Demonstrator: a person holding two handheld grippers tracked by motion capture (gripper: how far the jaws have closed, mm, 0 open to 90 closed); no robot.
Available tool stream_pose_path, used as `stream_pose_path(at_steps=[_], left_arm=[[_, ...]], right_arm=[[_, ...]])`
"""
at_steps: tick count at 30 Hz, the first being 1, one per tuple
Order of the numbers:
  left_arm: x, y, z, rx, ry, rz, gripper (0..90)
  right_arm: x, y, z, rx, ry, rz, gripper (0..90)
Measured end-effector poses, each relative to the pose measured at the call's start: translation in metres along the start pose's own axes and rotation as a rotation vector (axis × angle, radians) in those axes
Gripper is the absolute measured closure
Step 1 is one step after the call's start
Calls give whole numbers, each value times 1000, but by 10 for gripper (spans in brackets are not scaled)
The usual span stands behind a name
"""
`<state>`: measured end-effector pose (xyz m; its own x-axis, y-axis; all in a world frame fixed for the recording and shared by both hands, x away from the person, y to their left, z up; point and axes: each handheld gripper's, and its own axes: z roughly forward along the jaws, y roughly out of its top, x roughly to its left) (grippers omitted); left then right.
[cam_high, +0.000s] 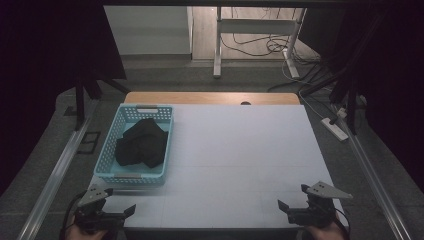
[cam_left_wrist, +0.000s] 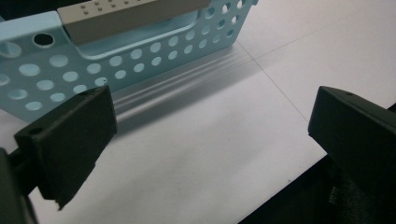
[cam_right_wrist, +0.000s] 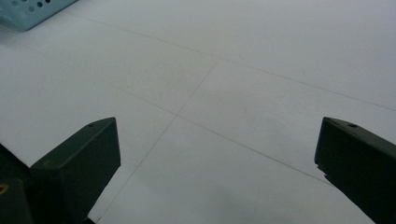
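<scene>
White table (cam_high: 240, 150) fills the dim room's middle. Black cloth (cam_high: 141, 143) lies bundled inside the blue basket (cam_high: 131, 176) at its left side. Just near of the basket hangs the left tool (cam_high: 120, 214), jaws spread, empty; well right of the basket, the right tool (cam_high: 289, 209) likewise gapes.

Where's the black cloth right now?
In the high view the black cloth lies bunched inside the light-blue basket on the table's left side, just ahead of the left gripper.
</scene>
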<state>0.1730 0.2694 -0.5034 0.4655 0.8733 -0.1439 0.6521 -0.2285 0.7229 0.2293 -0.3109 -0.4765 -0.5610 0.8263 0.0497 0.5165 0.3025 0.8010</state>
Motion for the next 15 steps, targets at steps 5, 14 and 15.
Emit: stream_pose_path(at_steps=[5,14,15], left_arm=[[-1,0,0,9,3,7,12],[-2,1,2,16,8,10,2],[-2,1,2,21,10,16,2]], right_arm=[[2,0,1,15,-3,-21,6],[-4,0,-1,-6,24,34,8],[-4,0,-1,-8,30,40,8]])
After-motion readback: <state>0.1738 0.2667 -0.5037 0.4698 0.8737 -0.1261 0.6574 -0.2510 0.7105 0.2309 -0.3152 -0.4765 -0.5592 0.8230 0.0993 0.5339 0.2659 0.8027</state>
